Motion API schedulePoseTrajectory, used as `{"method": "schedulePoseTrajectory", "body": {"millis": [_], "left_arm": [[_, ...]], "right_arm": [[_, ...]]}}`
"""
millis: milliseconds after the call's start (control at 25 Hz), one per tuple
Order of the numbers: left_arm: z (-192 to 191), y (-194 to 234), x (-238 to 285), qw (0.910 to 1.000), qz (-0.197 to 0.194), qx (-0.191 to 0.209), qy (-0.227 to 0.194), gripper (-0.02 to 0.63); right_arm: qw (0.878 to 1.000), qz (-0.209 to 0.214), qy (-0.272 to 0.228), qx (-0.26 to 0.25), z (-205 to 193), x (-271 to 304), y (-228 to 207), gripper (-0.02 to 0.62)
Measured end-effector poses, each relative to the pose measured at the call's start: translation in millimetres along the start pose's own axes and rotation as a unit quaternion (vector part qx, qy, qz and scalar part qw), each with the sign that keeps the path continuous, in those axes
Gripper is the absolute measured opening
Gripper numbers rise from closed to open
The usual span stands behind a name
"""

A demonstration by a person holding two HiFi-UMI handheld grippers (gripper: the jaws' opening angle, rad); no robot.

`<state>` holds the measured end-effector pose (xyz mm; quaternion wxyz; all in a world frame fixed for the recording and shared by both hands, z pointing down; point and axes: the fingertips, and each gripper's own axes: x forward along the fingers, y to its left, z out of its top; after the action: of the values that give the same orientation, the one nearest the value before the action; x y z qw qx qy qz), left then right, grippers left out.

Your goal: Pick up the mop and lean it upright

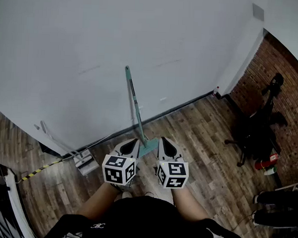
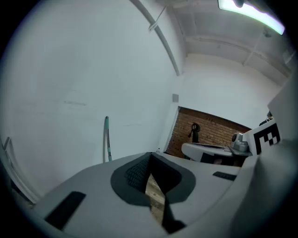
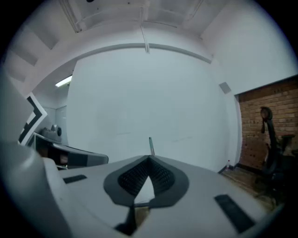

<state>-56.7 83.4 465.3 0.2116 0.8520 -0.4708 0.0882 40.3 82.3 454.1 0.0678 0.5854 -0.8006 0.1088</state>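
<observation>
The mop (image 1: 135, 108) leans upright against the white wall, its teal handle running up from a flat teal head (image 1: 148, 149) on the wood floor. Its handle also shows in the left gripper view as the mop (image 2: 107, 139), and only the top of the mop (image 3: 151, 146) rises above the jaws in the right gripper view. My left gripper (image 1: 132, 141) and right gripper (image 1: 165, 142) hang side by side close to my body, just short of the mop head. Both are shut, with nothing between the jaws. The left gripper (image 2: 150, 155) and right gripper (image 3: 149, 159) point toward the wall.
A black office chair (image 1: 259, 130) stands by the brick wall (image 1: 285, 78) at the right, with a red and white object (image 1: 266, 163) beside it. A white flat thing (image 1: 84, 161) and a yellow-black striped strip (image 1: 36, 171) lie at the wall's foot on the left. Dark shoes (image 1: 279, 198) sit at far right.
</observation>
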Motion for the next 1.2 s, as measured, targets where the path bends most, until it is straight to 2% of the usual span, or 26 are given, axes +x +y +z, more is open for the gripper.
{"method": "schedulePoseTrajectory", "body": {"millis": [320, 480, 720, 920, 1200], "left_arm": [[4, 5, 2, 1.0, 0.001, 0.0, 0.001, -0.003], [5, 15, 1, 1.0, -0.001, 0.003, 0.004, -0.003], [4, 31, -5, 0.9999, -0.009, 0.003, 0.005, -0.003], [6, 46, -9, 0.9997, -0.025, 0.002, 0.002, -0.003], [-5, 64, -16, 0.9988, -0.042, 0.009, 0.022, -0.003]], "right_arm": [[1.0, 0.012, 0.011, -0.002, -1, 7, 8, 0.012], [1.0, 0.011, -0.007, 0.014, 4, 11, 15, 0.014], [1.0, -0.002, -0.004, 0.004, 3, 16, 32, 0.014], [1.0, -0.029, -0.006, -0.002, 3, 17, 44, 0.014], [0.999, -0.052, -0.003, 0.006, -3, 21, 63, 0.014]]}}
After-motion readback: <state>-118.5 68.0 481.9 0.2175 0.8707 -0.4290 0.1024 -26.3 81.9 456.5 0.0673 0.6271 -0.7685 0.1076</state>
